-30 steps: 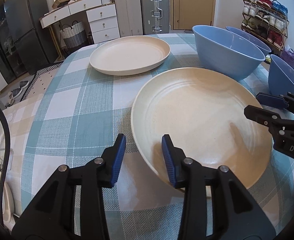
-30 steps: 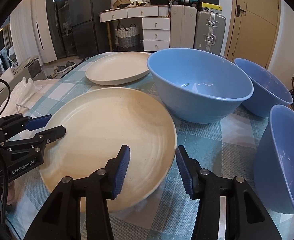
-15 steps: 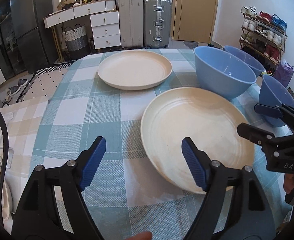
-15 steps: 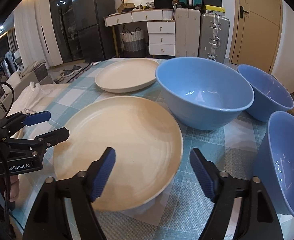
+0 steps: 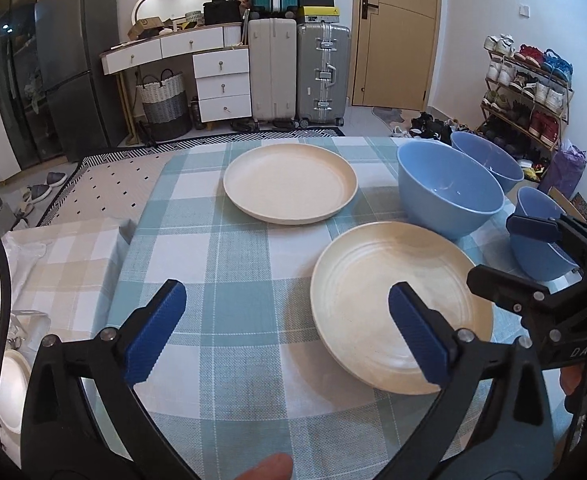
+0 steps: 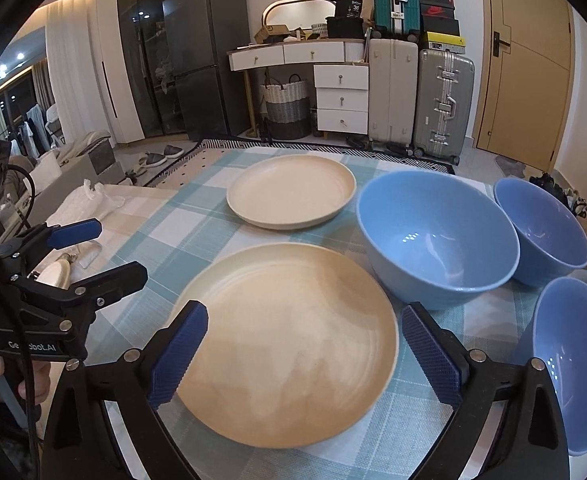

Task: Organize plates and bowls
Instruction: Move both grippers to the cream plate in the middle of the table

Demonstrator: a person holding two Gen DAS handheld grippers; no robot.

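Two cream plates lie on the checked tablecloth: a near plate (image 5: 397, 300) (image 6: 289, 340) and a far plate (image 5: 289, 188) (image 6: 291, 190). A large blue bowl (image 5: 449, 196) (image 6: 433, 236) stands right of them, with a second blue bowl (image 5: 489, 158) (image 6: 541, 228) behind it and a third blue bowl (image 5: 541, 236) (image 6: 573, 360) nearer. My left gripper (image 5: 285, 336) is open and empty, above the table left of the near plate. My right gripper (image 6: 305, 352) is open and empty, above the near plate's front.
The table (image 5: 213, 264) ends at the far side near a patterned rug (image 5: 105, 184). A beige cloth-covered surface (image 5: 53, 264) adjoins it on the left. Suitcases (image 5: 321, 72), drawers and a fridge stand behind; a shoe rack (image 5: 529, 80) is far right.
Both grippers opened wide and drew back and up from the near plate. The plate now rests on the table, free of both.
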